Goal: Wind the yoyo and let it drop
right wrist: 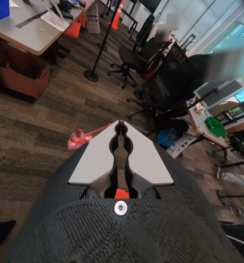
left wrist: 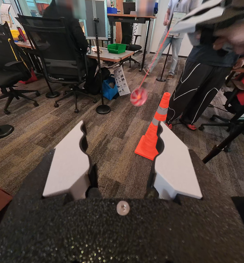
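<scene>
A: Item one, left tongs (left wrist: 122, 126)?
B: Spread wide, nothing between the pale fingers (left wrist: 70, 156). They point over bare carpet (left wrist: 40, 135).

A: Item two, right tongs (right wrist: 121, 122)?
B: Pressed together at the tips, pinching the red string (right wrist: 100, 129). In the left wrist view they show blurred at the upper right (left wrist: 195, 21), the string (left wrist: 157, 54) running down and leftward from them.

A: Item three, the yoyo?
B: Red and white, translucent, motion-blurred. It hangs in the air at the string's lower end (left wrist: 138, 96), above the carpet, touching nothing else. From the right wrist view it sits just left of the fingers (right wrist: 79, 138).

A: Item four, boundaries around it?
B: An orange traffic cone (left wrist: 154, 135) stands on the carpet to the right, near the yoyo. A person in black trousers (left wrist: 196, 92) stands just behind the cone. A black pole on a round base (left wrist: 103, 109) stands to the left, with a blue bag (left wrist: 108, 91) and office chairs (left wrist: 58, 59) beyond. A tabletop (left wrist: 111, 55) carrying a green bin (left wrist: 116, 48) lies farther back.

A: Item five, open room?
B: The carpet strip between pole base and cone, directly ahead of the left tongs.
</scene>
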`<state>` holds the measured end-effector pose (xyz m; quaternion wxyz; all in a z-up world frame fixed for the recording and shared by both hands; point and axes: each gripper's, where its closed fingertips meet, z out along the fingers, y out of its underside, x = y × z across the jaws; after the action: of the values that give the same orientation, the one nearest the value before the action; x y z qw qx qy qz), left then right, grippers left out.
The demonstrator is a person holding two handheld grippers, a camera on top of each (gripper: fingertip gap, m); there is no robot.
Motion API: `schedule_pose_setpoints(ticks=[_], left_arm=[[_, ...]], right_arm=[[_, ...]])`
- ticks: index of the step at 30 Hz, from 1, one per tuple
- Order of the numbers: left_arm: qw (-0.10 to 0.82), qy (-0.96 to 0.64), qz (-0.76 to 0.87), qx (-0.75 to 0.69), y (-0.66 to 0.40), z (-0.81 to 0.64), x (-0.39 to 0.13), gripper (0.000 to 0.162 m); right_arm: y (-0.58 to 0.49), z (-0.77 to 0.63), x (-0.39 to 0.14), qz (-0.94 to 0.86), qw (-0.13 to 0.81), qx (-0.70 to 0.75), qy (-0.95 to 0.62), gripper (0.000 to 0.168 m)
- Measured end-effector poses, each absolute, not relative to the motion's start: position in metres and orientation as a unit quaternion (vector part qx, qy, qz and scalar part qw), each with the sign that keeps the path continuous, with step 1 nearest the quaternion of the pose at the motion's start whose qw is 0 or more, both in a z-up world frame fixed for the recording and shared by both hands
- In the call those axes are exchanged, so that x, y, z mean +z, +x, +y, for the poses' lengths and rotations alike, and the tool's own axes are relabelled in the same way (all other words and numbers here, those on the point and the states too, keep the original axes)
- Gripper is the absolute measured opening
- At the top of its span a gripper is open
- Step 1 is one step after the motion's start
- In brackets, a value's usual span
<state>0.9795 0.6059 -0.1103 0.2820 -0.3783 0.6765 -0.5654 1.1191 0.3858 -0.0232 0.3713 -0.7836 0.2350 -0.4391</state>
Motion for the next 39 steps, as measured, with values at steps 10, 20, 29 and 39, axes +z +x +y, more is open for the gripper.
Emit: schedule_pose_setpoints(ticks=[10, 20, 29, 39], left_arm=[[0.273, -0.382, 0.68, -0.562, 0.977, 0.606, -0.114, 0.097], [0.275, -0.383, 0.677, -0.565, 0.972, 0.608, -0.113, 0.095], [0.26, -0.367, 0.686, -0.572, 0.973, 0.59, -0.113, 0.096], [0.238, -0.354, 0.693, -0.581, 0.978, 0.571, -0.111, 0.096]], right_arm=[[1.129, 0.417, -0.094, 0.228, 0.36, -0.361, -0.829, 0.0], [1.133, 0.399, 0.244, 0.124, 0.483, -0.565, -0.658, 0.0], [1.132, 0.363, 0.253, 0.146, 0.454, -0.582, -0.658, 0.0], [1.146, 0.328, 0.254, 0.182, 0.404, -0.616, -0.651, 0.0]])
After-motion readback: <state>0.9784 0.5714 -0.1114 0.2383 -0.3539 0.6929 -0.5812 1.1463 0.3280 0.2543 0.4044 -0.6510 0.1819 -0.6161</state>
